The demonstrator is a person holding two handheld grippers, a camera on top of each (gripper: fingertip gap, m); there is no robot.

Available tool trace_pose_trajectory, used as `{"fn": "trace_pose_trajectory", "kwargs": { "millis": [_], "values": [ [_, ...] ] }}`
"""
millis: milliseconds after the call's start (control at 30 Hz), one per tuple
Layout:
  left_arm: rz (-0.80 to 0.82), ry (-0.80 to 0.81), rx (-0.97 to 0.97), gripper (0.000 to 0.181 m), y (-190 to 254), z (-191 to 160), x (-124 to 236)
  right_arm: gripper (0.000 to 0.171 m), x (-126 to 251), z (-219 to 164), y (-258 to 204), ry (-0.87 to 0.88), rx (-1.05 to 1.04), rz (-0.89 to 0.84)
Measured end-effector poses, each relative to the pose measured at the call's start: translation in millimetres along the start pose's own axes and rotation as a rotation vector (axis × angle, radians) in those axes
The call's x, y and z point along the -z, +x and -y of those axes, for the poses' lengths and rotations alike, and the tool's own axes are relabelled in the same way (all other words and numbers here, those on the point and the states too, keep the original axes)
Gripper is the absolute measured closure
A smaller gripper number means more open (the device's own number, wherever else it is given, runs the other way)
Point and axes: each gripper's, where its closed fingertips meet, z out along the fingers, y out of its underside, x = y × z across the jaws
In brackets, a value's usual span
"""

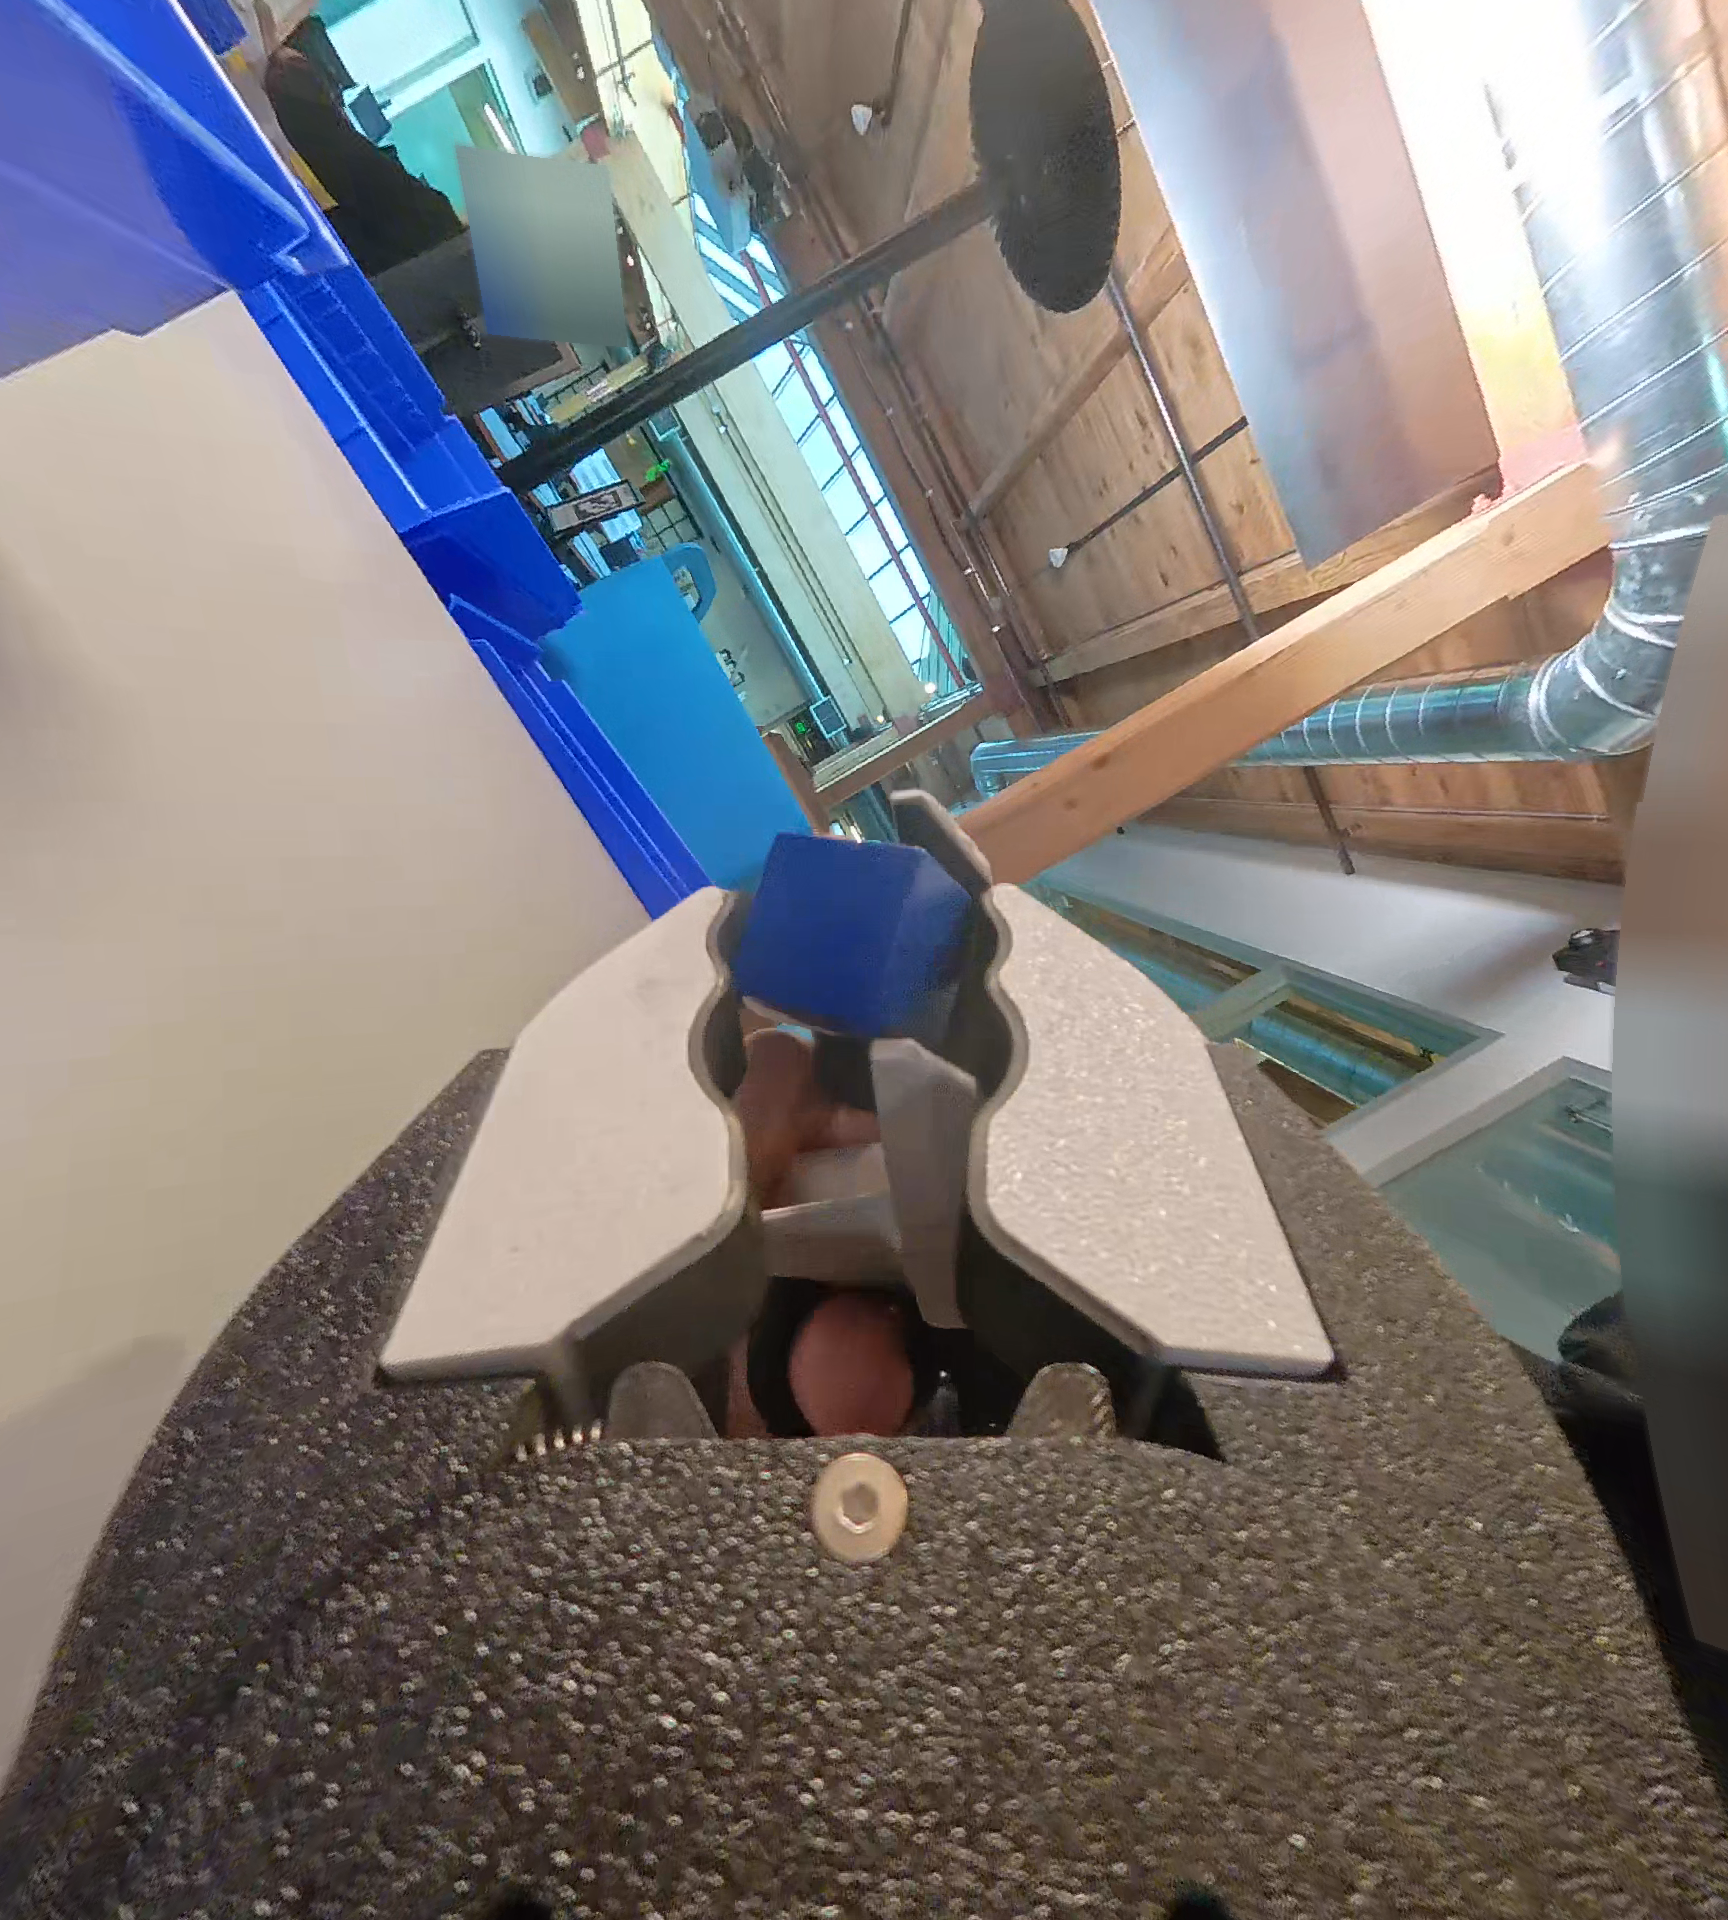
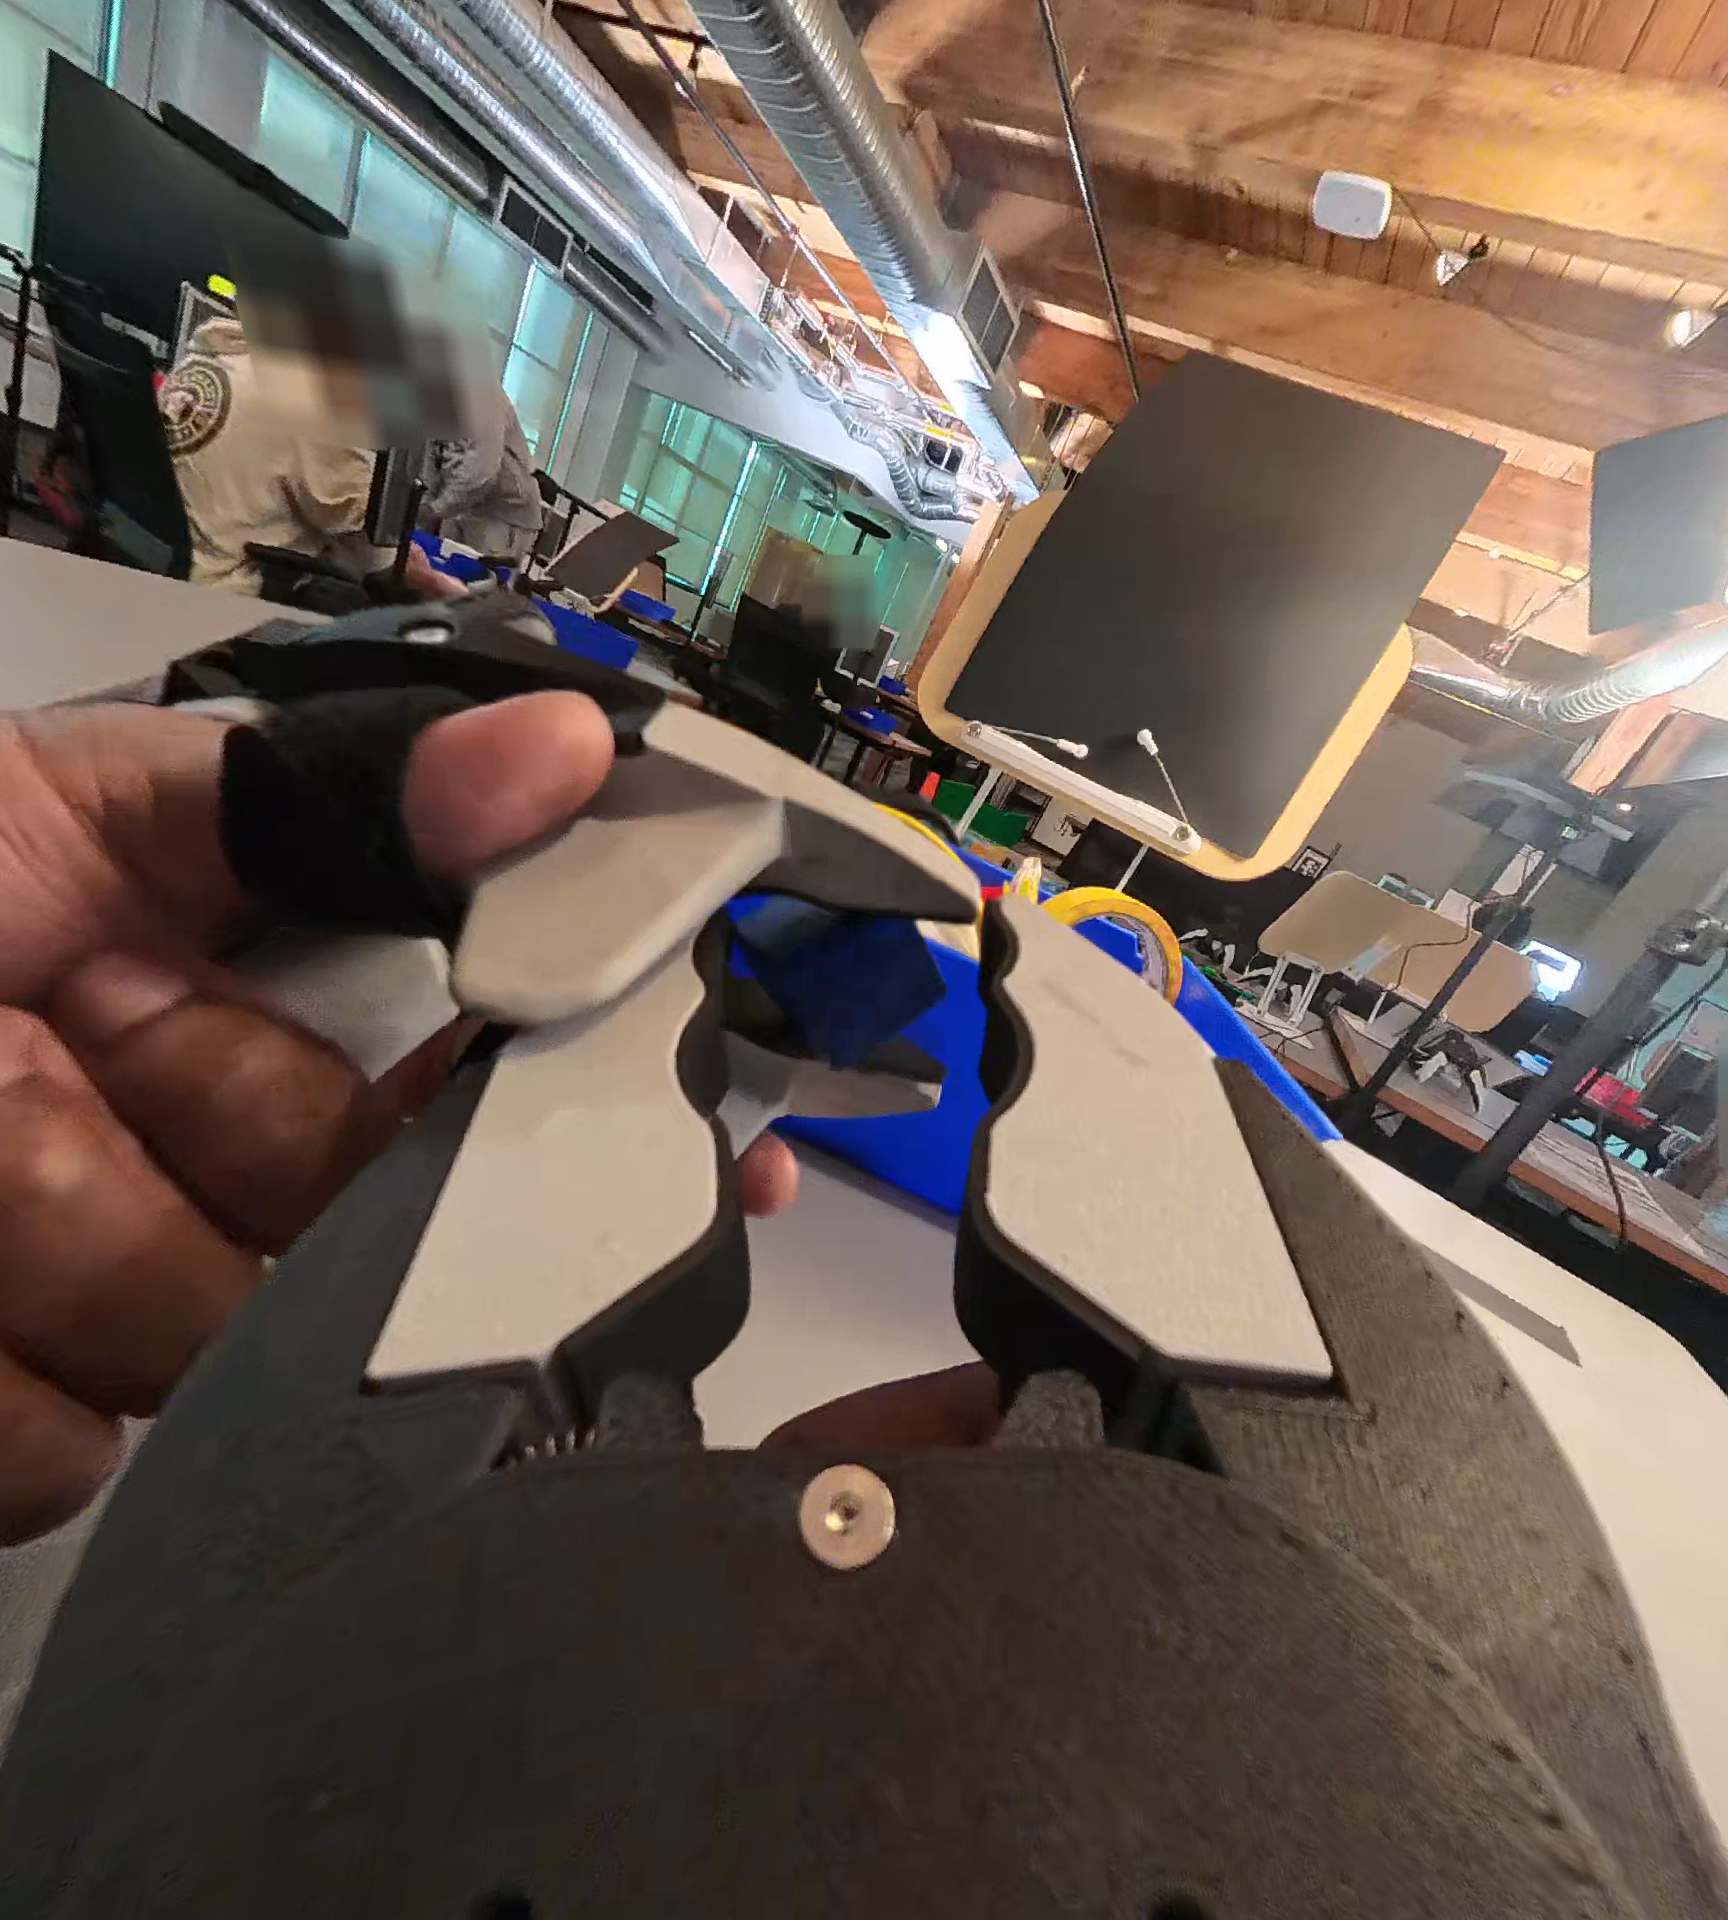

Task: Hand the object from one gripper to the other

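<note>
A small blue cube (image 1: 844, 935) sits between the tips of my left gripper (image 1: 855, 935), which is shut on it and holds it in the air. In the right wrist view the cube (image 2: 839, 987) looks dark and tilted between the fingers of my right gripper (image 2: 849, 977). These stand open on either side of it, with a small gap on the right. The left gripper's grey fingers (image 2: 621, 914) come in from the left, held by a hand (image 2: 60, 987) in a fingerless black glove. The right gripper's fingers (image 1: 917, 1143) show crosswise above and below the cube.
A white table (image 1: 164, 831) with blue bins (image 1: 372, 416) lies at the left. In the right wrist view a blue bin (image 2: 870, 1153) and a yellow tape roll (image 2: 1130, 925) lie just beyond the grippers. A black panel on a stand (image 2: 1203, 623) and people stand farther back. Both grippers' tips are close together, under 4 cm apart.
</note>
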Motion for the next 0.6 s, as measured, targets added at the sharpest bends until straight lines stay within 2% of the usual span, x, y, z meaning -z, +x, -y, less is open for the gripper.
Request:
{"fn": "trace_pose_trajectory", "kwargs": {
  "millis": [233, 300, 533, 600],
  "values": [
    [0.027, -0.117, -0.091, 0.14, -2.3, -9.5, 3.9, 0.128, -5.9, -16.8, -12.5, -0.091, -0.135, 0.135],
    [0.035, -0.131, -0.065, 0.14, -5.6, -7.9, 5.2, 0.135, -7.8, -20.6, -12.4, -0.113, -0.155, 0.152],
    [0.161, -0.12, -0.036, 0.138, -37.5, 3.9, 16.1, 0.137, -19.3, -50.0, -23.7, -0.353, -0.21, 0.3],
    [0.203, -0.069, -0.077, 0.13, -42.2, 16.8, 22.9, 0.138, -21.7, -55.8, -21.6, -0.402, -0.225, 0.317]
  ]
}}
